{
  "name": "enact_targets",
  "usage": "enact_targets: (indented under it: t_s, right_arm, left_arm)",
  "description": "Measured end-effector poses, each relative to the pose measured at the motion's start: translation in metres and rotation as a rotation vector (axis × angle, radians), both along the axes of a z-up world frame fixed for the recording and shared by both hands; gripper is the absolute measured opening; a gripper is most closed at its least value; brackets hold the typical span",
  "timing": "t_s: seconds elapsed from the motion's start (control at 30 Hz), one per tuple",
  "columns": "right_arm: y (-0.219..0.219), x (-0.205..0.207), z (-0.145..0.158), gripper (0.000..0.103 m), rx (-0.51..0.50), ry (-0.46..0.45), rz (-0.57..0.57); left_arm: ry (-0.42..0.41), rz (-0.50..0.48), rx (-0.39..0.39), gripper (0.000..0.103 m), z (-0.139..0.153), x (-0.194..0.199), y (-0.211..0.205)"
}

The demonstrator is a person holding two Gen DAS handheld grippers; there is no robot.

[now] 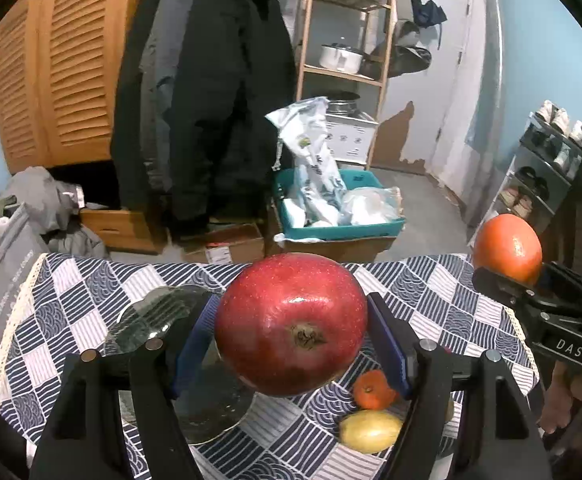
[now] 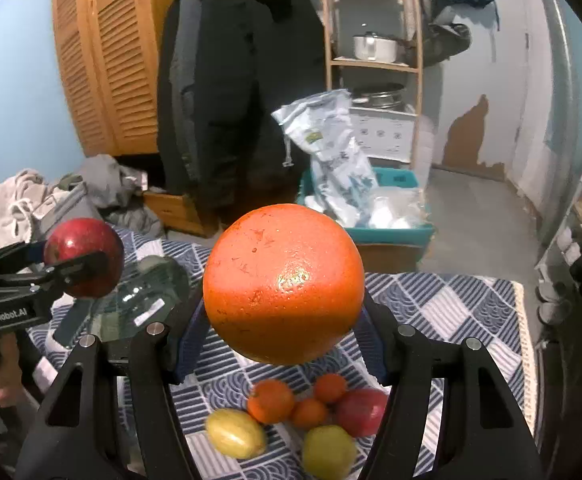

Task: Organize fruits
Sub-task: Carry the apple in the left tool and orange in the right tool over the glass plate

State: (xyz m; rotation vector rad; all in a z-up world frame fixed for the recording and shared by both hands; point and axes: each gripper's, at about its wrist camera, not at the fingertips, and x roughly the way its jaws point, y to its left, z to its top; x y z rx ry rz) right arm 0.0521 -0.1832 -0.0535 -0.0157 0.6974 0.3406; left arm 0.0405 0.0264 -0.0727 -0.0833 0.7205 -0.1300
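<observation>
Left wrist view: the left gripper (image 1: pixel 291 324) clamps a red apple (image 1: pixel 290 322) above the glass plate (image 1: pixel 159 312); the right gripper (image 2: pixel 283 308), beside it, grips an orange (image 2: pixel 284 284).

From my remote seat I read "DAS" in pale letters on the black body of the right gripper (image 1: pixel 509 276), as the left wrist view shows it. In the right wrist view, "GenRobot.AI" stands in white on the black body of the left gripper (image 2: pixel 65 262). The grey bag (image 1: pixel 1 280) at the table's left carries white print, too blurred for me to read. The white plastic bag (image 2: pixel 331 148) bears a small logo I cannot make out.
</observation>
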Motion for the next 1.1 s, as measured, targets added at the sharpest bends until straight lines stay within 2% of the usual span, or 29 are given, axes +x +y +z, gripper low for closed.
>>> enact_targets:
  t_s: [0.67,0.93,1.1]
  right_arm:
    - [0.086,0.026,-0.007,0.065,-0.007,0.054,0.121]
    - [0.125,0.037,-0.023,0.065,-0.016,0.095,0.176]
    - [0.152,0.046,-0.040,0.065,-0.025,0.135,0.216]
  left_arm:
    - [0.037,0.136,-0.019,0.075,-0.021,-0.003,0.073]
    - [0.068,0.192,-0.019,0.075,-0.036,-0.004,0.102]
    - [0.113,0.218,-0.008,0.075,-0.058,0.001,0.117]
